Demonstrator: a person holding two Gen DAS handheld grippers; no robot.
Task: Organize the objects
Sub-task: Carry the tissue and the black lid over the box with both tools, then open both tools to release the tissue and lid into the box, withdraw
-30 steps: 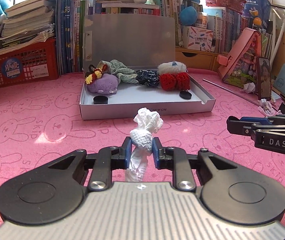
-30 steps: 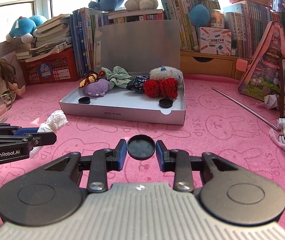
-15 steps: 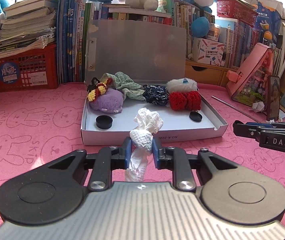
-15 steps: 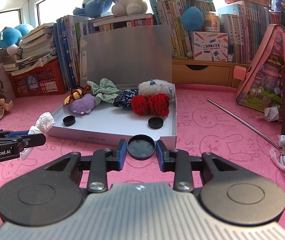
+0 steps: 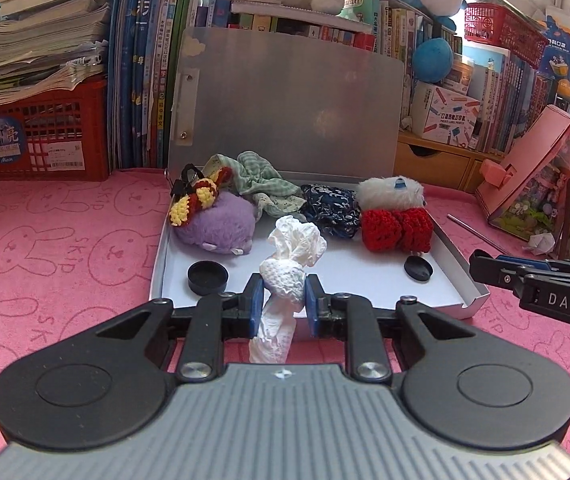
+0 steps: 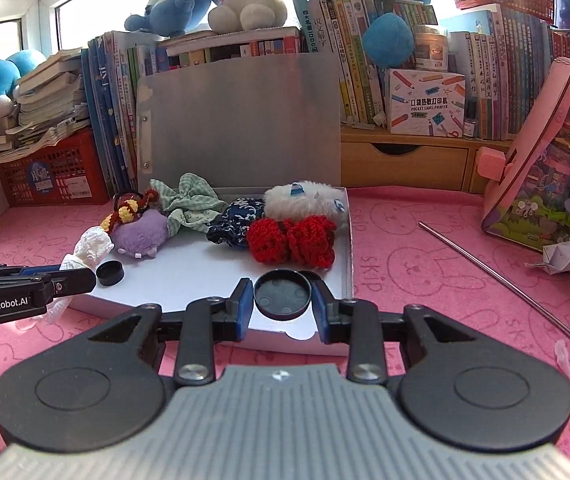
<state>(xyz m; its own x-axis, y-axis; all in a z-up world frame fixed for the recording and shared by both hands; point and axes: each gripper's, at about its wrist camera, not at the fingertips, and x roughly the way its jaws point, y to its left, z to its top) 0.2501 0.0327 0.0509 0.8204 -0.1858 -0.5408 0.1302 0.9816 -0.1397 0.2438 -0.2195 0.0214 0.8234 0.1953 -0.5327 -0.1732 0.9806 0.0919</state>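
Landmark: the shallow white cardboard box [image 5: 451, 270] with its grey lid standing upright at the back, on the pink rabbit-print surface [image 5: 57, 248].

Left hand-held gripper [image 5: 283, 294]: clamped on a white crocheted and ruffled fabric piece [image 5: 285, 276], pinched at its knitted middle.

Long axis of the white piece: roughly upright between the pads, ruffled end up, tail hanging below the jaws.

White piece relative to the box: over the front edge, towards the left half, just in front of the small black round cap [image 5: 207, 277] lying on the box floor.

Right hand-held gripper [image 6: 282, 300]: closed on a black round plastic lid [image 6: 282, 294], gripped across its width, hollow face towards the camera.

Black lid relative to the box: at the front right corner, just short of another black cap [image 6: 312, 276] half hidden behind it.

Already in the box: a purple plush toy [image 6: 141, 233], a green checked cloth [image 6: 189, 205], a dark blue patterned cloth [image 6: 237, 222], a red crocheted bow [image 6: 291, 242] and a white fluffy toy [image 6: 305, 202], all along the back.

Key relation: the bare white box floor lies directly ahead of and slightly below both grippers; each hand is nearer its own half.

Judgement: both items look ready to be carried forward and let go on the open floor.

Risk: the lid may roll if released on edge.
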